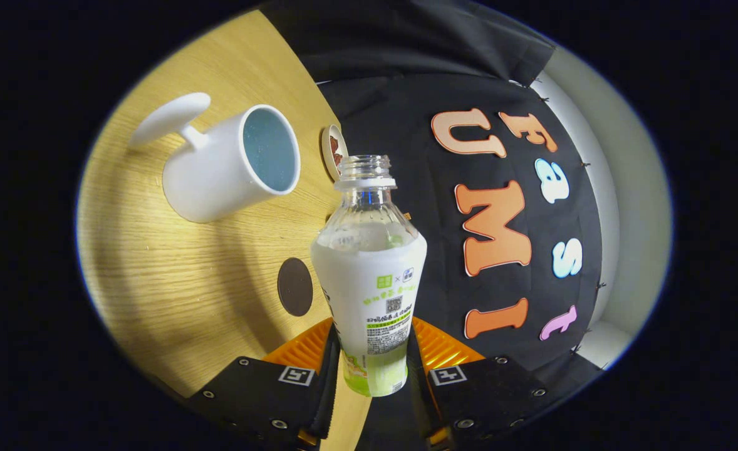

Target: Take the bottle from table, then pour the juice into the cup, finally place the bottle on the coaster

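My gripper (372, 360) is shut on a clear plastic bottle (369, 275) with a white and green label. The bottle has no cap, and its open neck points ahead, away from the fingers. The whole scene is rolled steeply, so the wooden table (175, 294) stands almost on edge beside the bottle. A white mug (231, 166) with a pale blue inside and a big flat handle stands on the table ahead of the bottle's mouth, off to one side. A dark round coaster (294, 287) lies on the table close beside the bottle's body.
A small round item with a dark red top (334, 152) lies at the table's far edge, just beyond the mug. The booth's black cloth wall rises behind the table edge, with a pale wall beyond it.
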`<state>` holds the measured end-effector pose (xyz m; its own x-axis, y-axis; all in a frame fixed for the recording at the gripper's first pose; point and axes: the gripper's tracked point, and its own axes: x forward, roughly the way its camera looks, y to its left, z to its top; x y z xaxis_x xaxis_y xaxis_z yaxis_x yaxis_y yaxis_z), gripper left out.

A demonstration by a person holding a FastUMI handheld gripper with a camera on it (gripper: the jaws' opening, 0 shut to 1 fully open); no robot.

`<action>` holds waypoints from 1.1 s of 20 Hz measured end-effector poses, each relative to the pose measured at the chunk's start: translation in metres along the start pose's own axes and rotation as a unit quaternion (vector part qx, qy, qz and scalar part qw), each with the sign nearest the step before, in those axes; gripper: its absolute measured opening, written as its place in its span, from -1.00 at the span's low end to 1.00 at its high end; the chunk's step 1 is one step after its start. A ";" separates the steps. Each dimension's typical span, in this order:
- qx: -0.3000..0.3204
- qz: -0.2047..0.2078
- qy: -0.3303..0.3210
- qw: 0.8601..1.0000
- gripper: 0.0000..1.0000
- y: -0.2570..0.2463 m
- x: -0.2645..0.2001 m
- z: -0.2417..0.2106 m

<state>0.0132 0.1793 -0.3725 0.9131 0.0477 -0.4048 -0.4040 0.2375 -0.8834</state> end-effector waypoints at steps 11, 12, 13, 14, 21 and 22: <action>-0.079 -0.034 -0.017 0.996 0.05 -0.009 0.004 0.009; -0.086 -0.037 -0.019 0.995 0.04 -0.011 0.005 0.011; -0.093 -0.040 -0.020 0.995 0.04 -0.013 0.005 0.013; -0.098 -0.041 -0.021 0.994 0.04 -0.013 0.006 0.014; -0.111 -0.041 -0.023 0.993 0.04 -0.015 0.005 0.019; -0.111 -0.041 -0.022 0.993 0.04 -0.015 0.005 0.018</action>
<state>0.0249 0.1935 -0.3573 0.9429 0.0804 -0.3232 -0.3259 0.0224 -0.9451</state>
